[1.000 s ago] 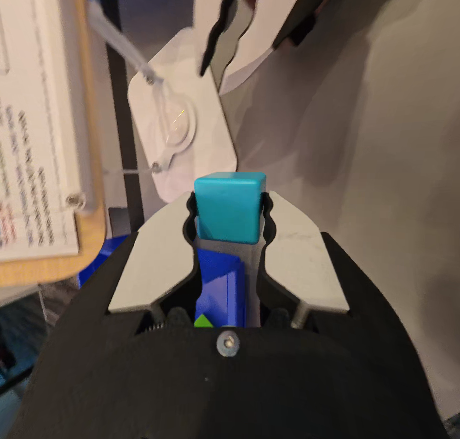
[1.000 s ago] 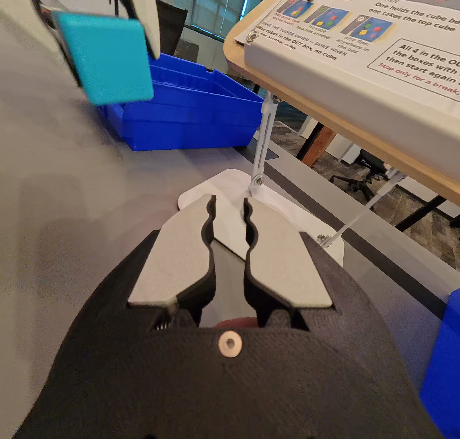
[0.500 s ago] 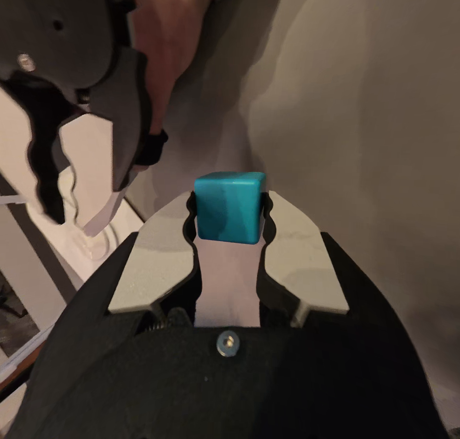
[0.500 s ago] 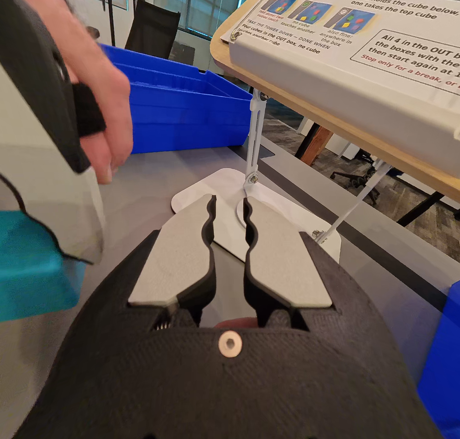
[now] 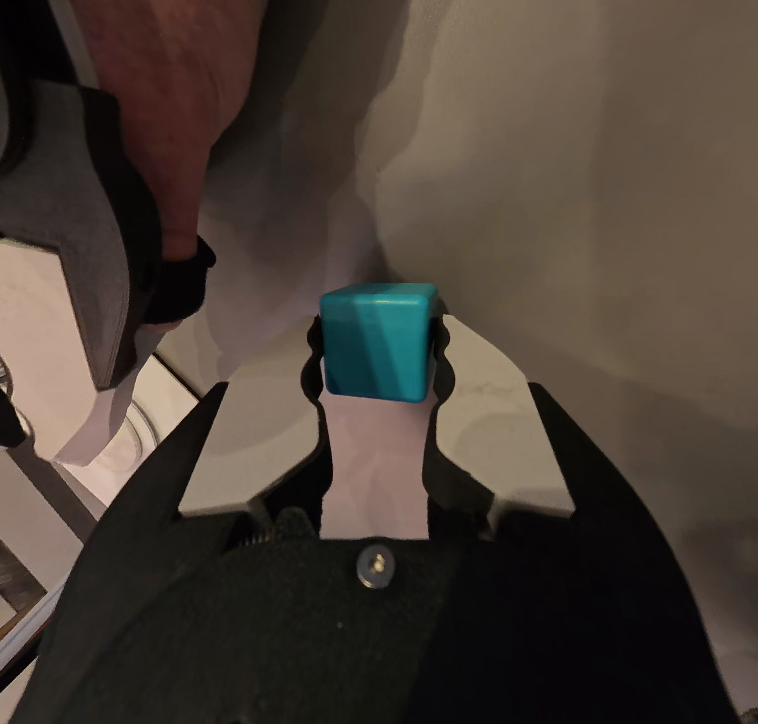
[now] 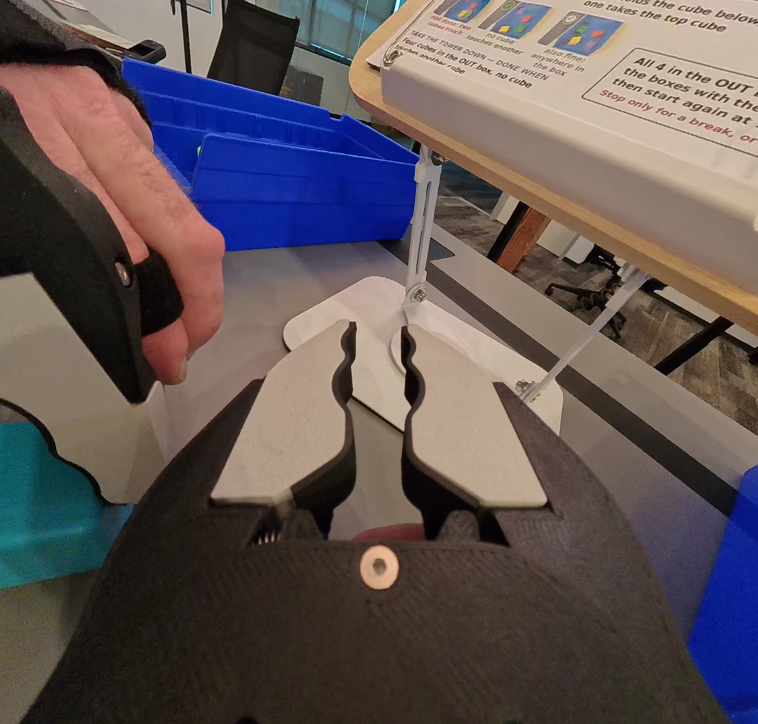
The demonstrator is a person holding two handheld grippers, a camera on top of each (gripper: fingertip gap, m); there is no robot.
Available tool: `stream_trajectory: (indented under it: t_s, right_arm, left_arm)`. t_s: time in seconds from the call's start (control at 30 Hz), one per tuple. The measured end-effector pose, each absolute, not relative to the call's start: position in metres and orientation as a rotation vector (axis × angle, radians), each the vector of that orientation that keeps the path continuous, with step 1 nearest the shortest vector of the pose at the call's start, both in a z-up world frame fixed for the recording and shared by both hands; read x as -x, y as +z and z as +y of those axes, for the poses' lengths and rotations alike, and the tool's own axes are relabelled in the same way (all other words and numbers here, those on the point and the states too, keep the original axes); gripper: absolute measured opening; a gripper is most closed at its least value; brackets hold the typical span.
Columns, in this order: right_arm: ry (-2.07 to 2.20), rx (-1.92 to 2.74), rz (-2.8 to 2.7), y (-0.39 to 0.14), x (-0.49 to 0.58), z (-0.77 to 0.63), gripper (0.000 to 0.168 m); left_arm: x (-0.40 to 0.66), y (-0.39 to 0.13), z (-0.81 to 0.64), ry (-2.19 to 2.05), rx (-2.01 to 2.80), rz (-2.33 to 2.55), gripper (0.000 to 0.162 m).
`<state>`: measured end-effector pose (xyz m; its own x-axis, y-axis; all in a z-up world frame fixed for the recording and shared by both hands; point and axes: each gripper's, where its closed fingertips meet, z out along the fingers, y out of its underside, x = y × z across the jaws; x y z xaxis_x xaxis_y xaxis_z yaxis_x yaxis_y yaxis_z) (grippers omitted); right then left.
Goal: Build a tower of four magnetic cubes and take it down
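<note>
Left wrist view looks along the left tool point(image 5: 378, 349), whose two grey-faced black fingers are clamped on opposite side faces of a glossy teal plastic cube point(image 5: 377, 341) right at their tips. The cube sits square between them, one flat face towards the camera and its top face just visible, with the pale grey counter point(image 5: 574, 171) behind and beneath it. Whether the cube is already touching the counter or is held a little clear of it cannot be told from this angle.

The right tool point(image 6: 377, 335) carries nothing: its wavy-edged fingers stand a narrow gap apart, parted but not spread wide, pointing at the white flat base plate of a stand point(image 6: 369, 306) that holds up a tilted instruction board point(image 6: 574, 138).

What the next move seems to turn on is that the teal cube lies off the right tool's left flank, low in the right wrist view, close beside that tool rather than ahead of its fingers. The left tool therefore owns it. No other cube is clearly visible, so this looks like an early stage of the tower. A blue plastic bin point(image 6: 287, 179) stands farther back on the counter, beyond the hand point(image 6: 135, 195) gripping the left tool.
</note>
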<state>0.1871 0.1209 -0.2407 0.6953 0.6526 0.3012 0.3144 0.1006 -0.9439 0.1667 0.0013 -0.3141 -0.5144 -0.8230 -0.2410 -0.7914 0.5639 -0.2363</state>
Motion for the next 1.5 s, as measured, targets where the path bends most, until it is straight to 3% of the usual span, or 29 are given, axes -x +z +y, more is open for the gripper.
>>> stream_trajectory:
  t_s: [0.57, 1.0, 1.5]
  right_arm:
    - [0.294, 1.497, -0.850, -0.242, -0.186, 0.120, 0.021]
    - [0.291, 1.496, -0.855, -0.242, -0.185, 0.120, 0.021]
    - [0.296, 1.496, -0.850, -0.242, -0.186, 0.120, 0.021]
  left_arm:
    - [-0.169, -0.321, 0.002, -0.136, 1.330, 2.468, 0.052]
    - [-0.166, -0.314, 0.004, -0.140, 1.361, 2.445, 0.062]
    - [-0.083, -0.223, 0.083, 0.043, 1.579, 2.020, 0.061]
